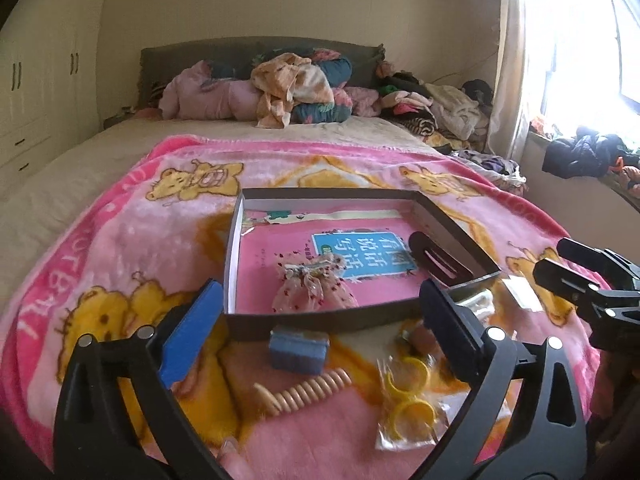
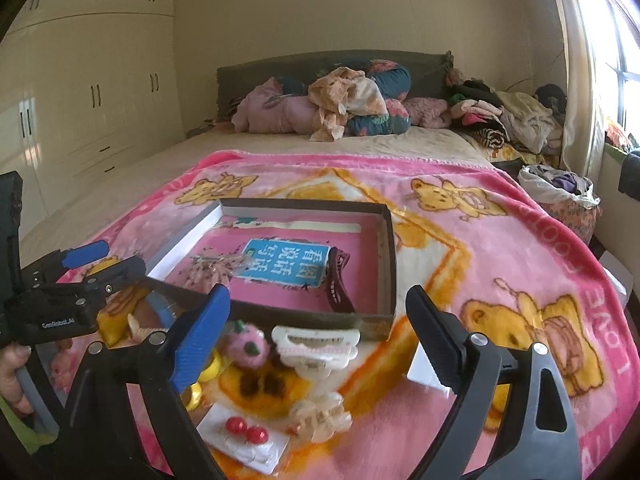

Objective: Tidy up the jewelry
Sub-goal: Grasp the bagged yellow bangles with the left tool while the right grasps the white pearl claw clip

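Observation:
A shallow dark box [image 1: 280,322] lies on a pink bear blanket [image 1: 120,240]. Inside it are a pink lace pouch [image 1: 312,288] and a dark hair clip [image 1: 436,258]. My left gripper [image 1: 320,286] hovers open in front of the box, holding nothing. Below it lie a small blue box [image 1: 298,354], a wooden bead bracelet [image 1: 304,392] and bagged yellow rings [image 1: 408,392]. My right gripper [image 2: 316,294] is open and empty above a white hair claw [image 2: 316,350], a pink pompom [image 2: 244,344], a cream claw [image 2: 320,414] and red earrings on a card [image 2: 246,430].
The blanket covers the near part of a bed [image 2: 160,176]. Piled clothes and bedding [image 2: 352,100] sit by the headboard. A wardrobe [image 2: 80,100] stands on the left and a bright window [image 1: 580,40] on the right. A bag of clothes [image 2: 560,188] sits beside the bed. A hand [image 2: 12,372] holds the left gripper's handle.

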Tool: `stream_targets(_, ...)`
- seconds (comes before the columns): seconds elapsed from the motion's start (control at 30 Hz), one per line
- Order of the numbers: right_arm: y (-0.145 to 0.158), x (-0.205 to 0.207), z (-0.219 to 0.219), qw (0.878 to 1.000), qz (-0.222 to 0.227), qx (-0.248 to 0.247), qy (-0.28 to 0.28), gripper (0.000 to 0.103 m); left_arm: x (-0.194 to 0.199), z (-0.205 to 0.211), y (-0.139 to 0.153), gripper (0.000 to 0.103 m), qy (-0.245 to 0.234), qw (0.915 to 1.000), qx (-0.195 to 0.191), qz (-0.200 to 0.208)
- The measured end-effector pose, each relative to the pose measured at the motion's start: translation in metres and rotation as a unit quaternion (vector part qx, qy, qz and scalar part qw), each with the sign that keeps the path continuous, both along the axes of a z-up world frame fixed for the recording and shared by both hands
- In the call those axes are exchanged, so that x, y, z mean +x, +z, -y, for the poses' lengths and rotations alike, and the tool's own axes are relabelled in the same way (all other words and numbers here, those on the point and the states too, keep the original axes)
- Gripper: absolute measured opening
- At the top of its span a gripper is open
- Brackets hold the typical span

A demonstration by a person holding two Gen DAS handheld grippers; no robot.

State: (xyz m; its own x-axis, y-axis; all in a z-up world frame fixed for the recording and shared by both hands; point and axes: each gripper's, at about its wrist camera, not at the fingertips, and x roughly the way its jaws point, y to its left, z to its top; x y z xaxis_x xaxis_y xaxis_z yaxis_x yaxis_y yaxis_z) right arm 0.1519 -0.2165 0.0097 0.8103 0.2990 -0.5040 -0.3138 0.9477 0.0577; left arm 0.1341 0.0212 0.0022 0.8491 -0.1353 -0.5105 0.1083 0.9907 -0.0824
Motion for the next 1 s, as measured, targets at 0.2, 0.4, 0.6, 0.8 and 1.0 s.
stream_targets(0.2,-0.004,-0.02,0.002,1.0,0.001,-0.001,0.002,0.087,-0.018,0.003,-0.002,0.09,-0.01,0.9999,0.003,0.002)
stream_targets(0.4,-0.01,-0.031,0.007,1.0,-0.004,-0.004,-0.002,0.087,-0.028,0.006,-0.005,0.09,-0.015,0.9999,0.002,-0.004)
stream_targets(0.6,-0.017,-0.042,0.016,1.0,-0.009,-0.008,-0.006,0.087,-0.038,0.009,-0.012,0.09,-0.025,0.9996,0.005,-0.012)
stream_targets(0.8,-0.025,-0.05,0.026,1.0,-0.017,-0.011,-0.013,0.087,-0.044,0.016,-0.02,0.09,-0.038,0.999,0.01,-0.023)
stream_targets(1.0,-0.033,-0.054,0.03,0.999,-0.025,-0.015,-0.015,0.087,-0.046,0.025,-0.032,0.09,-0.056,0.9973,0.015,-0.045)
